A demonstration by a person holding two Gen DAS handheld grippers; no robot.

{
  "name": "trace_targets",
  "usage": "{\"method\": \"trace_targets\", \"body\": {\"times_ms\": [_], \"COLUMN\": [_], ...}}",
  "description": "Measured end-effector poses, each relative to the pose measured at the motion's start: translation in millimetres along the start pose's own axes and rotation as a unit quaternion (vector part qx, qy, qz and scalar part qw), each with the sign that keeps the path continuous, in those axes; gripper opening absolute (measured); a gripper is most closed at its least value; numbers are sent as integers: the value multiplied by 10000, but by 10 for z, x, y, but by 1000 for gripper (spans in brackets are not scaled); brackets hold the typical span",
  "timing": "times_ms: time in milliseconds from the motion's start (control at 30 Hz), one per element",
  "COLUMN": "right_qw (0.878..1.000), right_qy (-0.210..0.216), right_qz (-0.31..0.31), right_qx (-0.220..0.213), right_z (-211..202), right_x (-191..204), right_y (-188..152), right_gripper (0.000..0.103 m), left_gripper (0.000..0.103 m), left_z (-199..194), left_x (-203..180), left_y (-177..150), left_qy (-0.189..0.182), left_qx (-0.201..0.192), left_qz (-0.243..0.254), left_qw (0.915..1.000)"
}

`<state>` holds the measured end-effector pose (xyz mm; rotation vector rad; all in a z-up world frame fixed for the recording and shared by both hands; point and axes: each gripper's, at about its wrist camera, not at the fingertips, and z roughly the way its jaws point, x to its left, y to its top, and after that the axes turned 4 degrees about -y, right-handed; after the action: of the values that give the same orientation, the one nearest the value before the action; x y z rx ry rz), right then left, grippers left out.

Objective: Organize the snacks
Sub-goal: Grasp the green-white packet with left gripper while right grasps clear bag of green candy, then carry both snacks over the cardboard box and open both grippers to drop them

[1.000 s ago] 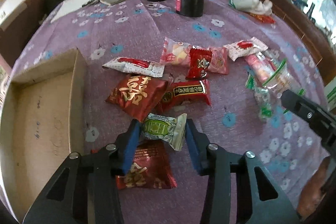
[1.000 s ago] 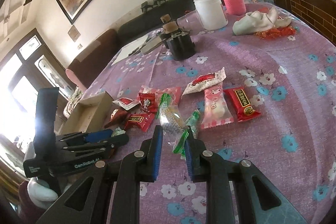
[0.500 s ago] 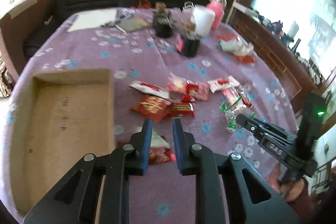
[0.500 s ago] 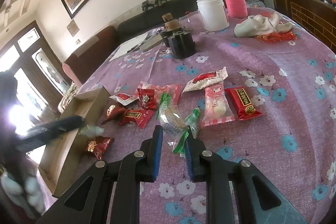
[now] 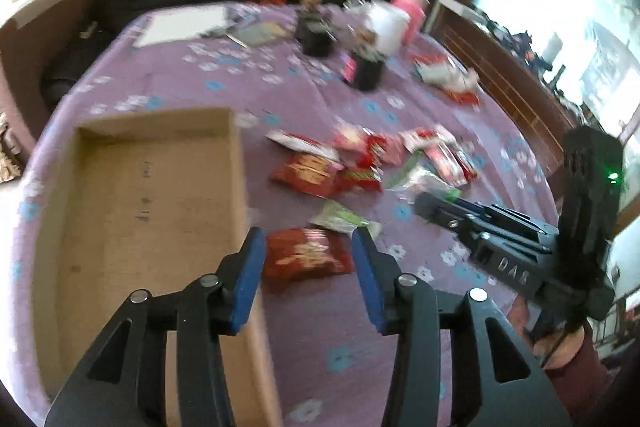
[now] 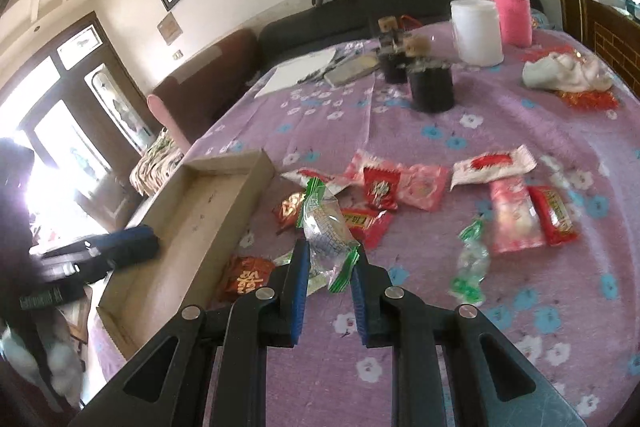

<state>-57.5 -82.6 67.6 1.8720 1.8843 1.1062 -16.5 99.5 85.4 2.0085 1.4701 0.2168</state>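
Observation:
Several snack packets lie scattered on a purple flowered tablecloth (image 5: 168,75) beside an open cardboard box (image 5: 140,187). My left gripper (image 5: 308,247) is open above a dark red packet (image 5: 304,259), near the box's right wall; a green and white packet (image 5: 340,219) lies just beyond. My right gripper (image 6: 330,263) is shut on a clear packet with green ends (image 6: 326,227) and holds it lifted above the table, right of the box (image 6: 200,203). The right gripper also shows in the left wrist view (image 5: 436,207). The box looks empty.
Red and pink packets (image 6: 404,183) lie in a group mid-table. A second clear green packet (image 6: 472,263) lies to the right. Black jars (image 6: 432,87), a white tub (image 6: 476,31), a pink bottle (image 6: 512,7) and a white cloth (image 6: 568,71) stand at the far side.
My left gripper opened and no longer holds the green and white packet, which now lies on the table. My right gripper lifted the clear green-ended packet and moved left toward the box.

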Motion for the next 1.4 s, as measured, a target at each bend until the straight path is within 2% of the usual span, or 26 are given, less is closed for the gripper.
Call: {"method": "trace_targets", "body": {"times_ms": [133,267,333,400,433,467,500,633,733,833,933,1033,1067,1167,1267,1400], "right_qw": [9999,9994,9991,9988,9987,9986,9986,9981,9980,9985,9993,9995,9993,9983,9970,9939], "right_qy": [-59,-127,-97,-30,14,45,76,176,177,117,164,272,342,519,479,484], "right_qz": [112,319,403,474,500,512,526,595,607,514,300,31,-52,-260,-567,-820], "right_qx": [44,-46,-71,-86,-82,-78,-73,-42,-81,-135,-164,-150,-110,63,211,558], "right_z": [11,-87,-104,-100,-94,-90,-85,-72,-92,-149,-234,-266,-248,-103,160,610], "right_x": [-107,-319,-396,-458,-477,-481,-492,-523,-519,-463,-305,-51,52,365,718,1112], "right_y": [-103,-159,-169,-175,-179,-181,-185,-198,-205,-205,-151,-19,42,233,414,554], "right_gripper": [20,20,20,20,20,20,20,20,20,20,20,20,20,20,20,20], "left_gripper": [43,43,48,48,47,41,26,26,26,26,26,26,26,26,26,27], "left_z": [426,824,956,1071,1051,1044,1023,869,656,342,49,-130,-162,-142,-62,139], "left_x": [-237,-451,-515,-551,-561,-565,-557,-537,-467,-347,-114,267,435,833,1174,1443], "left_y": [22,78,86,73,74,67,63,38,55,89,157,228,259,316,339,362], "left_qy": [87,491,769,906,900,841,709,640,309,42,-41,59,250,551,645,666], "left_qx": [360,592,683,782,681,732,765,553,295,30,-127,-202,-227,-192,-139,-49], "left_qz": [237,568,734,839,857,892,867,822,525,271,-15,-415,-529,-902,-1241,-1499], "left_qw": [9990,9954,9920,9893,9899,9898,9908,9930,9977,9996,9999,9989,9980,9942,9901,9864]}}
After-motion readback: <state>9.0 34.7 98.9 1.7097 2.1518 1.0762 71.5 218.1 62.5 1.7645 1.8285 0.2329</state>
